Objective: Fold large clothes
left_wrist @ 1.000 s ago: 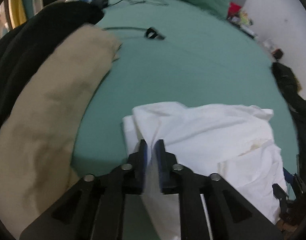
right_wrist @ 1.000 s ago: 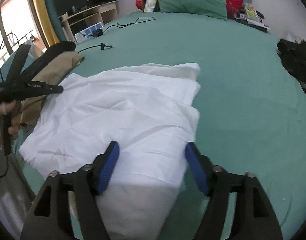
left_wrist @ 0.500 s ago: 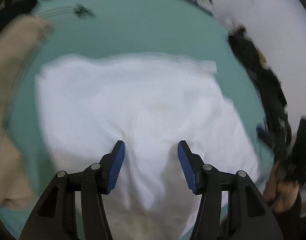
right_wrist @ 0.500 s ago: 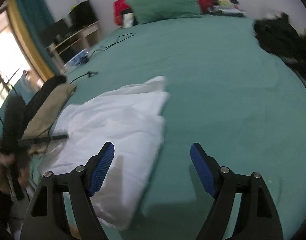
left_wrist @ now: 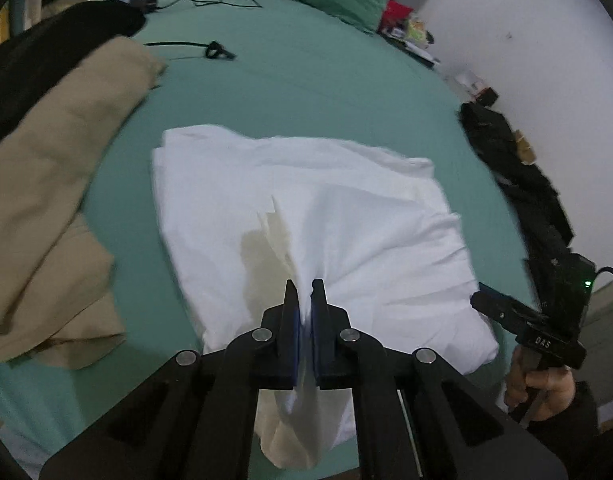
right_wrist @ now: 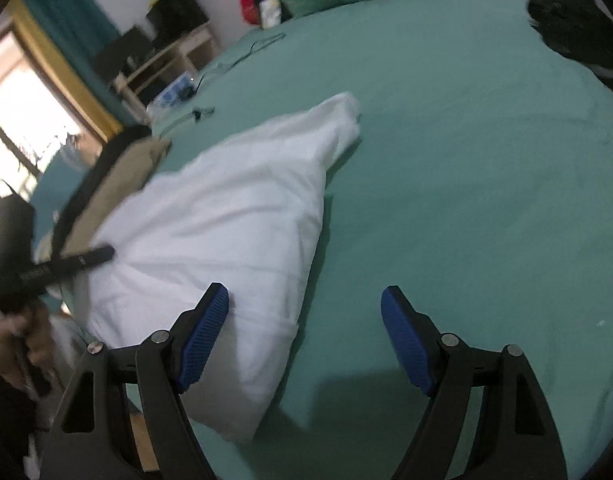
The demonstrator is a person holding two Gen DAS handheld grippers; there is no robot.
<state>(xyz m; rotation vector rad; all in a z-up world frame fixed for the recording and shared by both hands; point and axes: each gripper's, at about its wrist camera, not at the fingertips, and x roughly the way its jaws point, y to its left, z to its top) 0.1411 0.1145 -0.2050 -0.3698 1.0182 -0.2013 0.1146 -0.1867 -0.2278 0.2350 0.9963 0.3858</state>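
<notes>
White garment [left_wrist: 306,208] lies folded on green bed [left_wrist: 306,80], near edge. Left claw [left_wrist: 305,312] pinches its near edge. Right claw [right_wrist: 304,336] wide, empty, at garment's right side. Tan clothes [left_wrist: 58,168] left.

White garment [left_wrist: 346,240] near edge hidden behind left tongs [left_wrist: 305,300]; left hand [right_wrist: 14,340] motion-blurred, cut by frame edge.
</notes>
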